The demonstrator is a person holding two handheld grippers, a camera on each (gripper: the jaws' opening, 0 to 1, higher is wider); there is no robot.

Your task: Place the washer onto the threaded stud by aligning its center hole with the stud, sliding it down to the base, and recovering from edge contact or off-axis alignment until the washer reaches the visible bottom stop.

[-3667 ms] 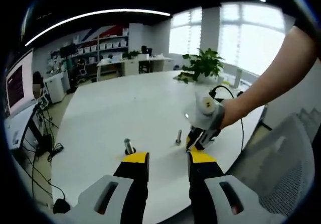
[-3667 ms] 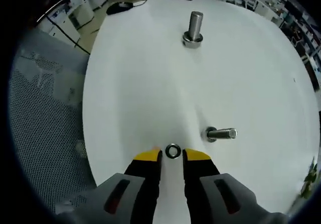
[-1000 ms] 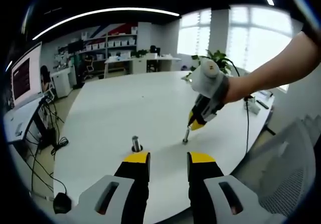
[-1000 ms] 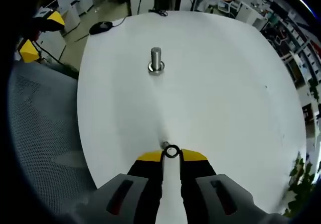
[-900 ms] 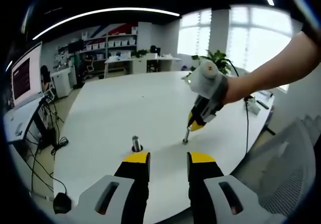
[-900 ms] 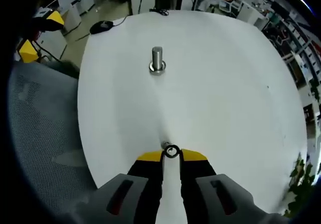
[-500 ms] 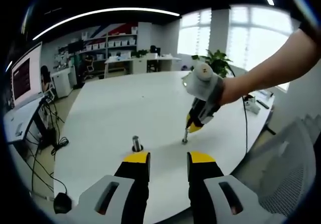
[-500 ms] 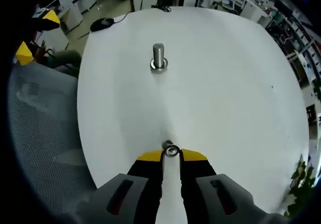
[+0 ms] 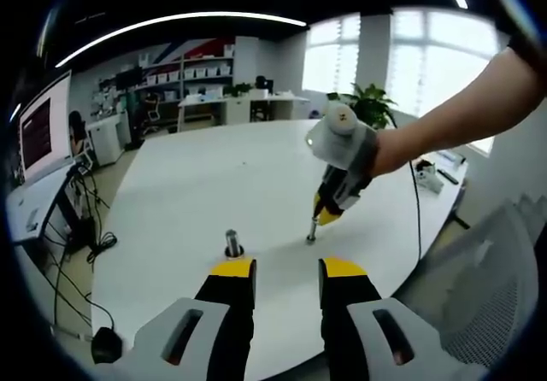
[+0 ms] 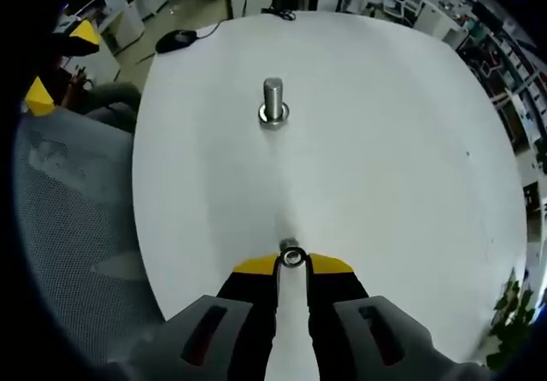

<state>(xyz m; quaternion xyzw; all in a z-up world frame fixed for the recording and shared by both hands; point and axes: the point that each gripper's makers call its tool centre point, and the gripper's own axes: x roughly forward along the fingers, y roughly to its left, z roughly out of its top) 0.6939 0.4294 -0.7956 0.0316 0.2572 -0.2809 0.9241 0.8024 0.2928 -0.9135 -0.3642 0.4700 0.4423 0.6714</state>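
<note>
The small silver metal washer is held flat between the yellow-tipped jaws of the right gripper, its centre hole kept open to the camera so that alignment can be judged along the jaws. Directly beyond it, the top of the slim threaded metal stud is seen just past the washer's rim, which suggests the hole is being brought over the stud's tip and not yet slid down; whether the washer is already touching the thread cannot be told. In the left gripper view the right gripper is seen pointed steeply down over the same slim stud, which stands upright on the white rounded surface, a pose that keeps the washer square to the stud's axis so that edge contact is less likely. A second, thicker metal stud with a nut-like base stands well apart farther across the surface and is not involved. The left gripper is held back near the surface edge with its jaws apart and nothing between them, apparently kept clear so the work is not crowded. The washer is judged to be at the alignment stage, with the descent to the bottom stop not yet done.
</note>
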